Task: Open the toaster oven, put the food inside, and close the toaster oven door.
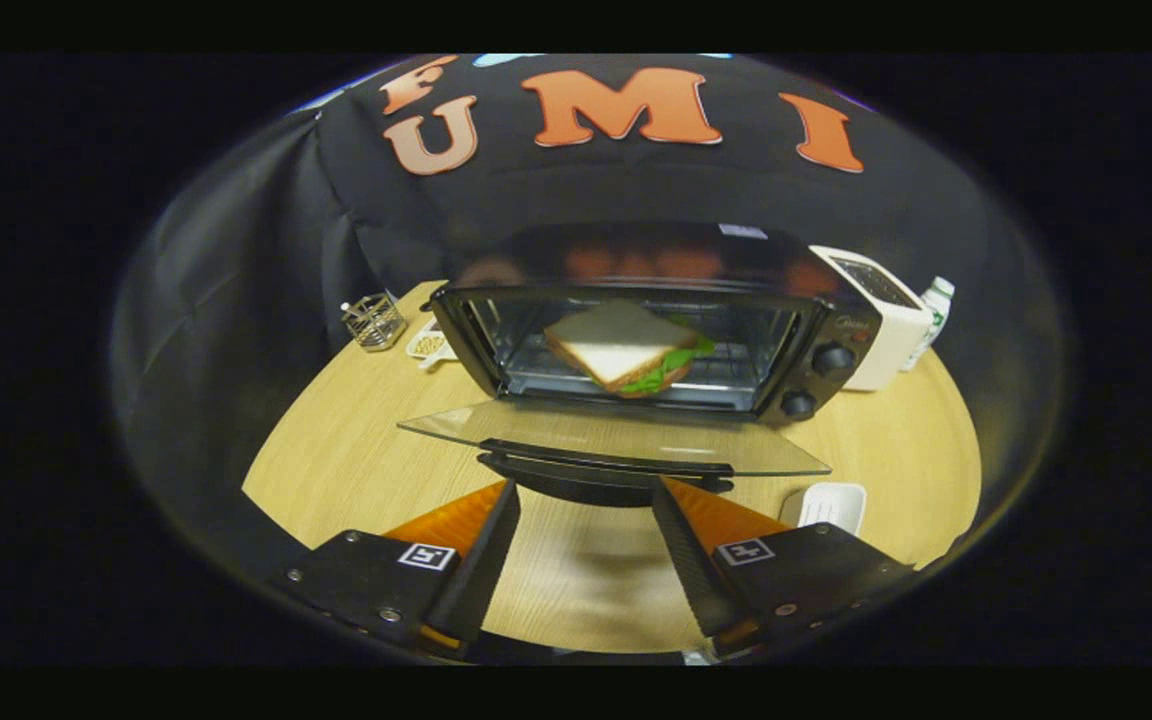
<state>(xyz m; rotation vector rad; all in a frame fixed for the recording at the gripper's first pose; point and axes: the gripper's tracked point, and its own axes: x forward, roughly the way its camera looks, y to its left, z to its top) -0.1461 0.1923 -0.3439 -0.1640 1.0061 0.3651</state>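
Gripper (583,492) fingers spread apart, nothing between them; tips sit just short of the toaster oven's door handle (604,468). Door (616,436) is folded down flat, glass pane level above the wooden table (336,460). A small white dish (829,503) lies on the table beside the door's right corner. Toaster oven (656,330) stands open beyond the door. Sandwich (626,348) rests tilted on the rack inside the oven. White toaster (881,310) stands right of the oven; wire holder (374,321) stands left of it.
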